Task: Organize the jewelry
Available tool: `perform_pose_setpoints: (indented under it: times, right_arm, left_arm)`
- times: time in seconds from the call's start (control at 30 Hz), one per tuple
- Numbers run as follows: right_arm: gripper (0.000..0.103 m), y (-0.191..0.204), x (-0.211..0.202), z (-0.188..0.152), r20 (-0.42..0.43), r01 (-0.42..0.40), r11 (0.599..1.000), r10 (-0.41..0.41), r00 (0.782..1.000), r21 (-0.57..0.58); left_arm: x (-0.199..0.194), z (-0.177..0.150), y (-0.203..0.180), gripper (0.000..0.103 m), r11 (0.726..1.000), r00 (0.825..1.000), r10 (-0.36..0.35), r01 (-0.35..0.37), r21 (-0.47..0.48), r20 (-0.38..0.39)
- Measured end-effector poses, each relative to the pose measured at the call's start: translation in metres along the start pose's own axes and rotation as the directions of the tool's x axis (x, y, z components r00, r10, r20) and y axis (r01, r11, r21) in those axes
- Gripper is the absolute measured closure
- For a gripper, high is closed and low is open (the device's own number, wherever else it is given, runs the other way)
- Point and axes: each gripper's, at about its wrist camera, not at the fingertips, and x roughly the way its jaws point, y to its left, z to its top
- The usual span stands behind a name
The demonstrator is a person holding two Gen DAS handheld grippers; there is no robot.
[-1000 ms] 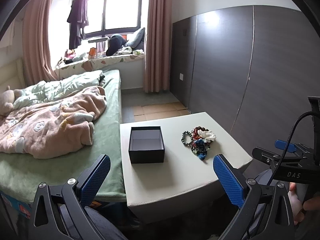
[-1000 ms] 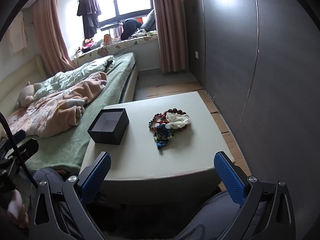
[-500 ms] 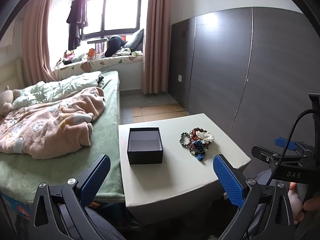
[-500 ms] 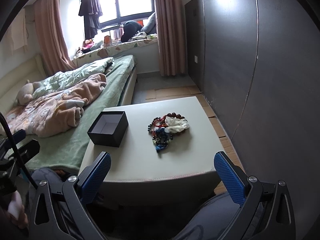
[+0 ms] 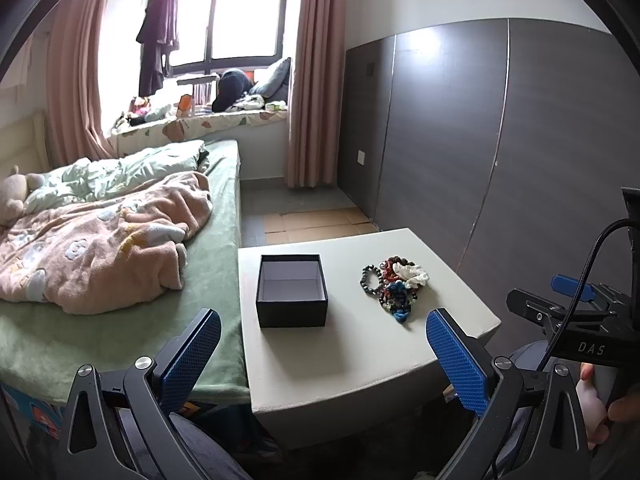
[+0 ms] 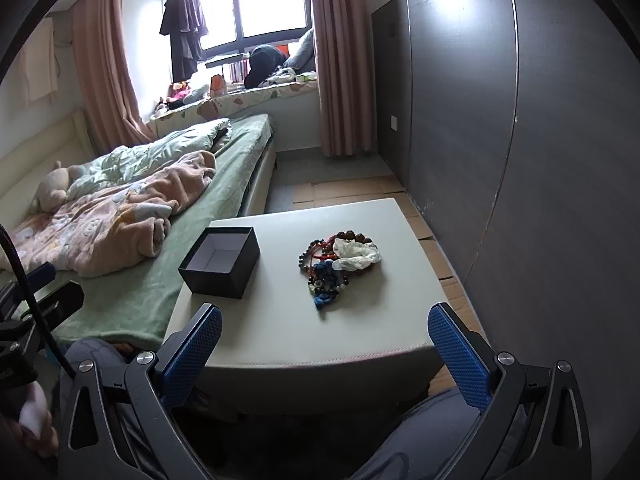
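An open, empty black box [image 5: 291, 290] [image 6: 221, 261] stands on the left part of a pale square table [image 5: 352, 356] [image 6: 280, 332]. A heap of bead bracelets with a white scrunchie [image 5: 394, 286] [image 6: 338, 266] lies to the right of the box. My left gripper [image 5: 322, 344] is open and empty, held back from the table's near edge. My right gripper [image 6: 324, 342] is open and empty, also short of the near edge; its body shows at the right of the left wrist view [image 5: 576, 320].
A bed with a green sheet and a pink blanket [image 5: 100, 248] [image 6: 108, 224] adjoins the table's left side. A dark panelled wall [image 5: 500, 140] [image 6: 520, 120] runs along the right. Tiled floor lies beyond the table. My knees are below the grippers.
Both grippers have drifted slightly back and up from the table, so box and jewelry sit a little lower and smaller in view. Nothing on the table has moved.
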Motion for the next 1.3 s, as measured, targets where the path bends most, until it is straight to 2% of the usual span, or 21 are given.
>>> perform_pose_setpoints:
  times: [0.93, 1.3]
  right_arm:
    - [0.0, -0.006, -0.005, -0.002, 0.015, -0.006, 1.0, 0.006, 1.0, 0.017]
    - [0.0, -0.015, 0.001, 0.002, 0.011, -0.043, 0.999, 0.043, 0.999, 0.004]
  left_arm:
    - [-0.007, -0.003, 0.005, 0.0, 1.0, 1.0, -0.02, 0.02, -0.009, 0.003]
    - [0.023, 0.003, -0.002, 0.0, 0.998, 0.998, -0.05, 0.051, 0.025, -0.03]
